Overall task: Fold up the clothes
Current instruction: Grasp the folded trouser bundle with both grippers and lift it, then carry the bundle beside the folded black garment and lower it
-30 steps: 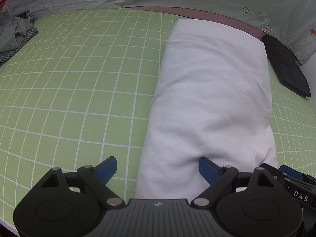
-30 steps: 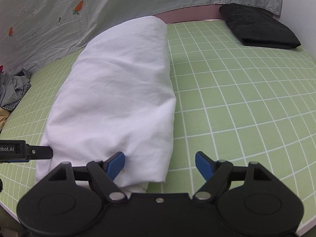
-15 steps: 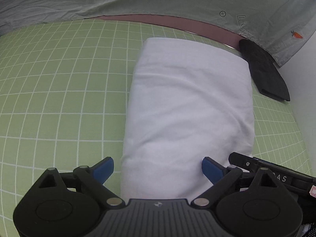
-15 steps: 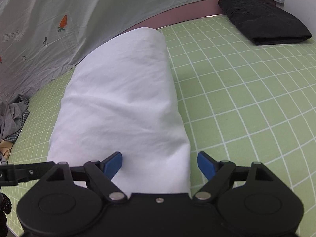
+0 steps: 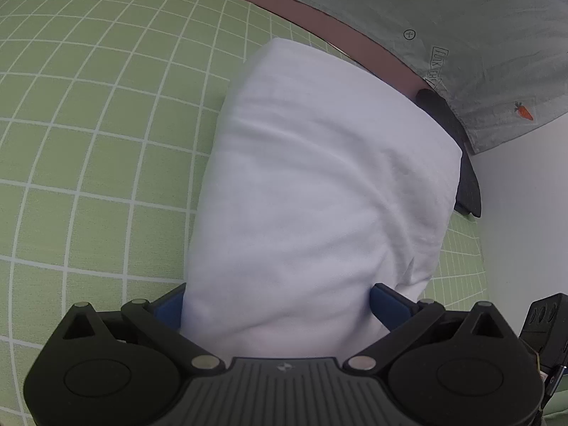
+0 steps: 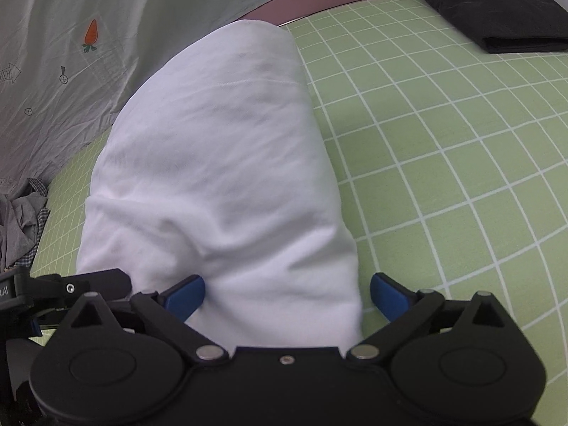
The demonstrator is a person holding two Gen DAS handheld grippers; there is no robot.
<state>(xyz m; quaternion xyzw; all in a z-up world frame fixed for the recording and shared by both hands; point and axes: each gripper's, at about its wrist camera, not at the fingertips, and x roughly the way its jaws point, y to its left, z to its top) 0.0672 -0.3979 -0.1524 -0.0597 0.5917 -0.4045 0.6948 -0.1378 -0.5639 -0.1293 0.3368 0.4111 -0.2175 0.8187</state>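
left wrist: gripper [image 5: 278,307] jaws just widened, straddling white garment [image 5: 319,184]

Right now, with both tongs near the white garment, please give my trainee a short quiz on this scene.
1. True or false: the black folded cloth lies on top of the white garment.
2. What pattern has the green mat?
3. The crumpled grey clothes lie: A) between the right tongs, B) at the mat's edge, C) on the black cloth.

Key: 1 false; 2 white grid; 3 B.
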